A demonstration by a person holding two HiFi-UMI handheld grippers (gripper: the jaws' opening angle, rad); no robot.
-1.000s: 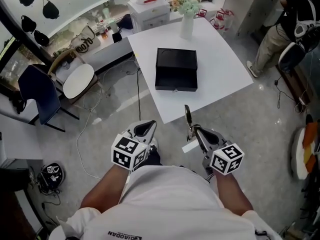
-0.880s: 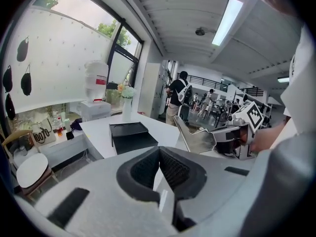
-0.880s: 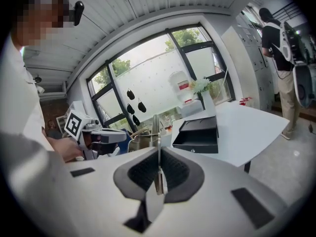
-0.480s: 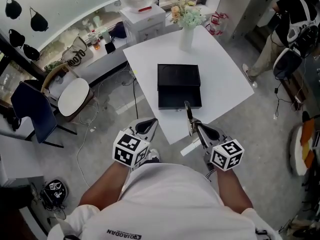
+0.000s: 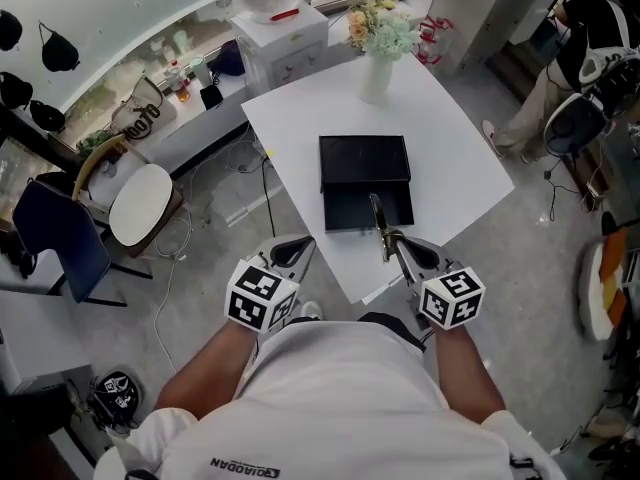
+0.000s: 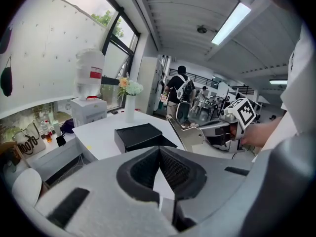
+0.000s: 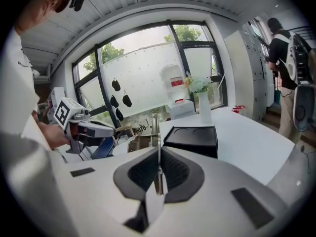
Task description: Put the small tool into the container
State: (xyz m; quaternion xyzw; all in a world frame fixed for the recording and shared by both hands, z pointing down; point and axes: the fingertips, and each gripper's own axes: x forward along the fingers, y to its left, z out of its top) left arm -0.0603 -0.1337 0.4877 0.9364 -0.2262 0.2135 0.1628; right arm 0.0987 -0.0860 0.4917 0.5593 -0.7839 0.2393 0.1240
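Observation:
A black container (image 5: 364, 158) stands on the white table (image 5: 455, 138), its drawer (image 5: 368, 208) pulled out toward me. My right gripper (image 5: 392, 251) is shut on the small tool (image 5: 377, 220), a slim metal piece with a white tag, whose tip reaches over the drawer's front edge. In the right gripper view the tool (image 7: 156, 132) stands upright between the pressed pads, with the container (image 7: 191, 137) beyond it. My left gripper (image 5: 297, 251) hangs shut and empty off the table's near-left edge. Seen from the left gripper view, the container (image 6: 138, 135) lies ahead.
A white vase of flowers (image 5: 377, 53) stands at the table's far edge. A white cabinet (image 5: 285, 38) sits behind the table. A chair with a pale seat (image 5: 140, 203) and cables lie on the floor to the left. A person (image 5: 570, 58) stands at the far right.
I have come closer to the table. The container now lies just ahead of the grippers, and the tool's tip has gone from off the table edge to over the drawer front.

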